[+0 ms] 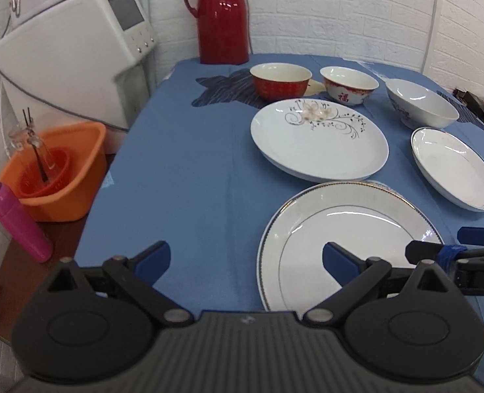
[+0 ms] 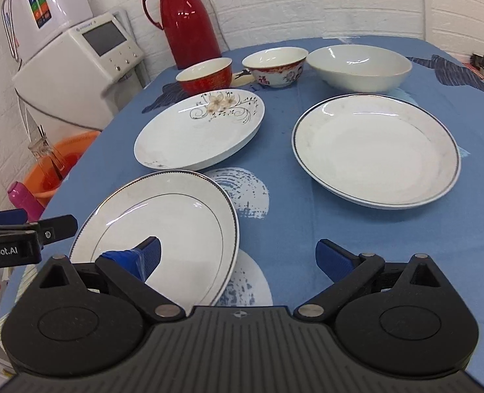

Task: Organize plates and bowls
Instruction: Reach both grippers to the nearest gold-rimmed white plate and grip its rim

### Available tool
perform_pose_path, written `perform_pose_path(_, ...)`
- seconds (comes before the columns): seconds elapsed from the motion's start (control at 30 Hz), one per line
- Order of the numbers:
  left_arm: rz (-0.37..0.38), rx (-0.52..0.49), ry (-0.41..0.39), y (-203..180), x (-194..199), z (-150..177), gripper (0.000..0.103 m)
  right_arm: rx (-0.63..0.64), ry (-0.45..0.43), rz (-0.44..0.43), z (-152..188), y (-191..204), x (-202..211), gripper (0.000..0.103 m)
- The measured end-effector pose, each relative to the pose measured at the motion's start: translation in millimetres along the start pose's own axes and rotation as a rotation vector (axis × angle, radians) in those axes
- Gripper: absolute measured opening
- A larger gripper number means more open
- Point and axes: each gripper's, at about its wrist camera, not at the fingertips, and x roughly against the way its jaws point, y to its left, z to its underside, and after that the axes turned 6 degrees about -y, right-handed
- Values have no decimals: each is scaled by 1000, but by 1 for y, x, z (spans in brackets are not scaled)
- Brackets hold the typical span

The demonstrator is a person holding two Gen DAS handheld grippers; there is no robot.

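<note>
1. Both tongs stand wide and hold nothing: the left gripper and the right gripper hover over the near edge of the blue tablecloth.
2. Landmark: the gold-rimmed plate, nearest of all. The flowered plate lies just beyond it, the dark-rimmed plate to its right, and three bowls beyond those: the red bowl, the patterned bowl and the white bowl.
3. The likely step is lifting the gold-rimmed plate. The person should pinch its rim squarely, one finger under, and raise it level.
4. Glazed china slips; a firm close first is advisable.
</note>
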Motion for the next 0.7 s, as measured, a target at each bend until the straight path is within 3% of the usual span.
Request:
perform_pose_path(0.33, 40, 29, 79, 6, -26, 5, 98, 44, 37, 2, 1, 6, -26, 89)
perform_pose_path(0.5, 54, 35, 106, 8, -34, 7, 96, 227, 60, 33, 7, 24, -33, 91)
perform_pose_path(0.7, 79, 30, 123, 7, -41, 11, 95, 221, 83, 29, 3, 24, -36, 91)
